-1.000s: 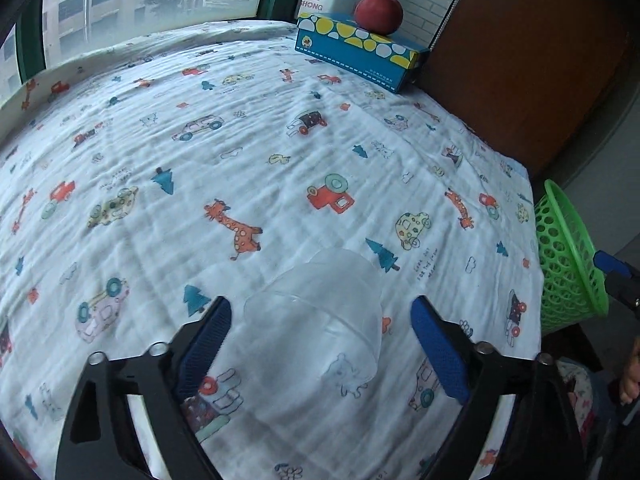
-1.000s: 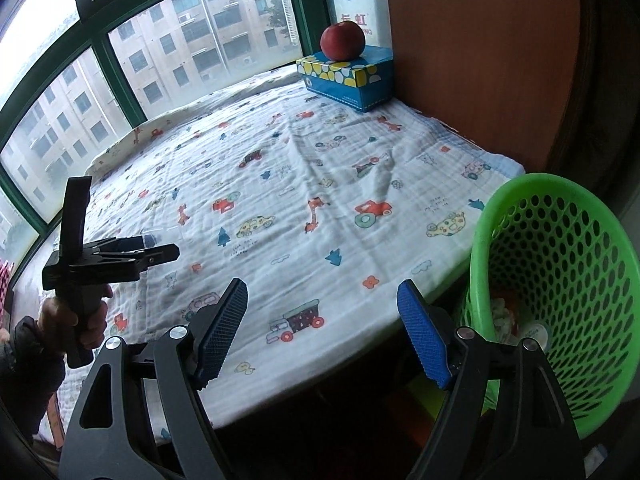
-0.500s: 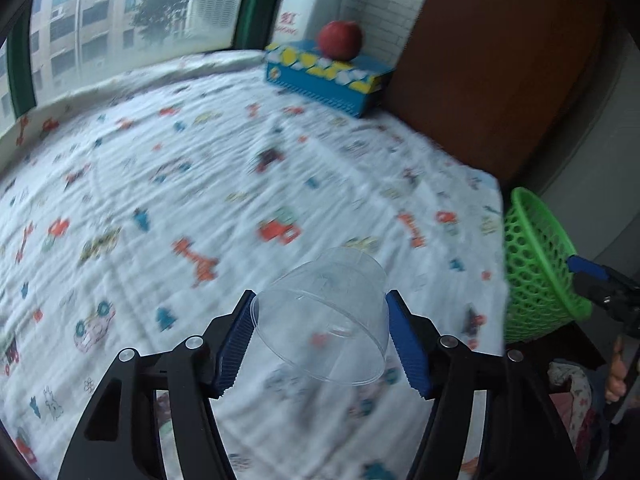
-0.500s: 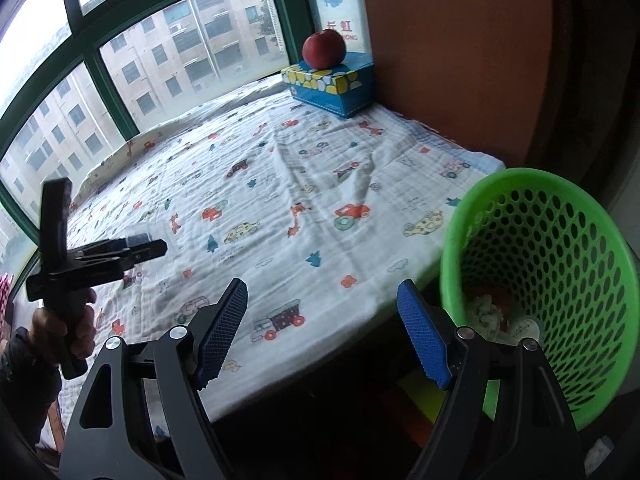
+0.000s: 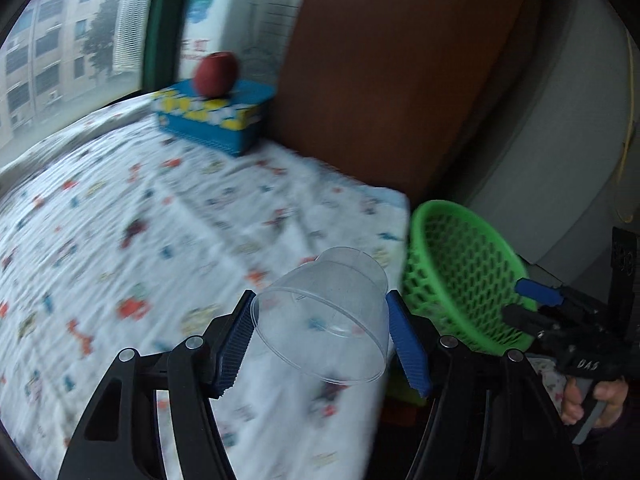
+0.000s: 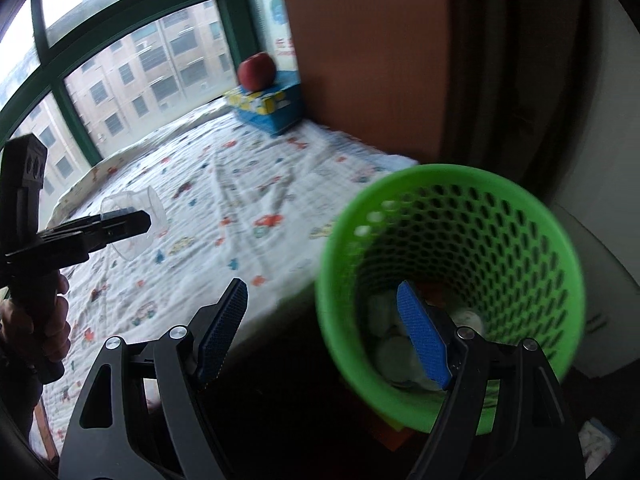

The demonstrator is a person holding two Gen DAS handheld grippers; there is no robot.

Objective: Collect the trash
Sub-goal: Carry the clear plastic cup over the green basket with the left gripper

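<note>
Lifted off bedsheet (image 5: 160, 216): left claw (image 5: 320, 340) gripping cup (image 5: 324, 320).

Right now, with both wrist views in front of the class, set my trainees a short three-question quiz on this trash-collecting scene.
1. True or false: the left gripper holds a clear plastic cup.
2. What sits on the blue patterned box? A) banana B) red apple C) mug
3. Fill in: the green mesh basket already holds some ____.

Key: 1 true; 2 B; 3 trash, pale crumpled pieces at the bottom.
</note>
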